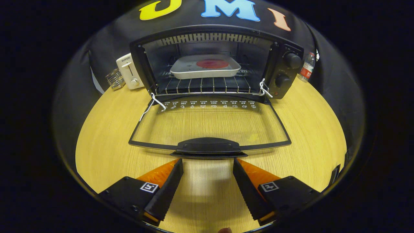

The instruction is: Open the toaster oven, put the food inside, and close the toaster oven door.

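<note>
A black toaster oven stands at the back of the wooden table with its glass door folded down flat toward me. On the wire rack inside rests a white square tray holding a round red piece of food. The door's black handle lies just ahead of my fingertips. My gripper is open, low over the table, with nothing between its fingers.
A white pop-up toaster and a small wire basket stand left of the oven. A plastic bottle stands to its right. The oven's two knobs are on its right panel. Bare wooden tabletop lies on both sides of the door.
</note>
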A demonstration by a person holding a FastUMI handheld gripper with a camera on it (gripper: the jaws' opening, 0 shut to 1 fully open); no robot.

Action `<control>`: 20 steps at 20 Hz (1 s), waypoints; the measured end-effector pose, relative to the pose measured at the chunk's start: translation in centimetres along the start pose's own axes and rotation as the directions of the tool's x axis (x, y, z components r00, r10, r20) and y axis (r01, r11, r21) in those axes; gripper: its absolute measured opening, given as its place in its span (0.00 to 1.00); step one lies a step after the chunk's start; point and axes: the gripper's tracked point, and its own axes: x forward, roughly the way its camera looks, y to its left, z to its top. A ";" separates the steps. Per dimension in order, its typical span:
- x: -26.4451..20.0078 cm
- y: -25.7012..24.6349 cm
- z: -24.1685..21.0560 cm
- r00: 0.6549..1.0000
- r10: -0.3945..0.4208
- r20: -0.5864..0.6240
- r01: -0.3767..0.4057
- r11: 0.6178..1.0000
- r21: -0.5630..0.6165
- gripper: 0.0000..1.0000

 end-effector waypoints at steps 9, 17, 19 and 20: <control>-1.1 -0.1 0.8 0.997 -0.009 0.081 0.008 1.000 0.003 0.96; -3.5 0.1 2.3 0.988 0.007 0.155 -0.012 0.999 0.030 0.95; -4.0 0.1 2.9 0.980 0.000 0.198 -0.006 1.000 0.030 0.96; -4.2 0.1 3.1 0.976 -0.006 0.218 -0.001 1.000 0.028 0.96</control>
